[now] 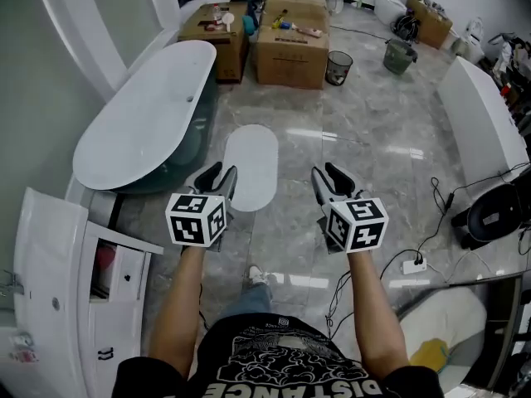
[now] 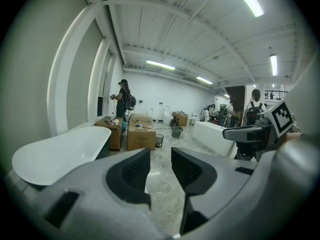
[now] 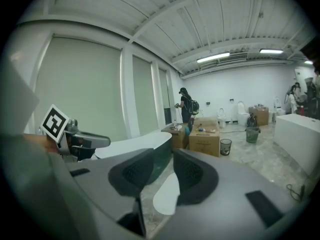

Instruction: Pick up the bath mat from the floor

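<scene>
The bath mat [image 1: 251, 166] is a white oval lying flat on the grey marble floor beside the bathtub. In the head view my left gripper [image 1: 224, 171] hovers over the mat's near left edge, and my right gripper [image 1: 325, 171] hangs to the right of the mat, apart from it. Both point forward and slightly down. Each has a narrow gap between its jaws with nothing in it. In the right gripper view the mat [image 3: 167, 196] shows below and between the jaws of the right gripper [image 3: 164, 164]. In the left gripper view only bare floor shows beyond the left gripper [image 2: 160, 159].
A white bathtub [image 1: 149, 123] runs along the left. Cardboard boxes [image 1: 290, 44] and a waste basket [image 1: 338, 66] stand at the back. A white cabinet [image 1: 50, 288] is at near left, a long white block [image 1: 485, 123] at right, and a power strip with cables [image 1: 412, 264] at near right.
</scene>
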Demonstrator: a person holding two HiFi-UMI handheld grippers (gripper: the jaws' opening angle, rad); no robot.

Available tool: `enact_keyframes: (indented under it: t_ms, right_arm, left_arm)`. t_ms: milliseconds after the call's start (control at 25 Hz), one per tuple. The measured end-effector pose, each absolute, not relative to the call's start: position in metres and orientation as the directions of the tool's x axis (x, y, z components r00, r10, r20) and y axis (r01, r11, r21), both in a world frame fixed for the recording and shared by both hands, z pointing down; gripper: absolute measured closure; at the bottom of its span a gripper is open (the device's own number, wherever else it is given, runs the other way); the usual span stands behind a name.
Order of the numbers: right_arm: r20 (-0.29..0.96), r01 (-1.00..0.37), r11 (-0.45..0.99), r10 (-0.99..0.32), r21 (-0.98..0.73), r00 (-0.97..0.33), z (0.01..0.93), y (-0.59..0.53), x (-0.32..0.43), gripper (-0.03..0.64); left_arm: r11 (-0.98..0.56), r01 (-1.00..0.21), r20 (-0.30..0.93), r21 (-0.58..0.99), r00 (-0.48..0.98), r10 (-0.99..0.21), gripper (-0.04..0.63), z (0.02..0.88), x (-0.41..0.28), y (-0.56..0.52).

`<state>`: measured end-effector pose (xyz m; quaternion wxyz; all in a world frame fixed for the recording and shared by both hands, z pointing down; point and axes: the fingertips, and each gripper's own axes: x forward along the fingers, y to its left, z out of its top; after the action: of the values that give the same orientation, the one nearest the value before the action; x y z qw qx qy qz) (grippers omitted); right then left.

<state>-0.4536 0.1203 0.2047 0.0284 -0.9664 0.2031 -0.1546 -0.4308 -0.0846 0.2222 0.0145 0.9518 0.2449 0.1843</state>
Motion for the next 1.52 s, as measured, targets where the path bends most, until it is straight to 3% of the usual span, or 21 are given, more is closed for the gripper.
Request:
enact_keyframes:
  t_ms: [560,1160,1520]
  right_arm:
    - [0.291,-0.351,-0.929,-0.371,-0.121,0.882,0.192,0.087,-0.326,0.422]
    - [0.263,-0.324,-0.939,-0.342,-0.112,0.902,0.186,0.094,-0.266,0.377]
    - [0.233,-0.385,-0.915,-0.403,-0.118,0.885,0.19,0.134,-0.194,0.377]
  left_arm:
    - [-0.884,0.45,0.351,0.129,0.813,0.465,0.35,0.219,-0.306,-0.141]
    - [-0.896,0.427,0.311,0.119,0.841,0.442,0.339,0.214,-0.239,-0.152]
    - [-0.929,0.36,0.305,0.089,0.878,0.37,0.334,0.217,-0.183,-0.124]
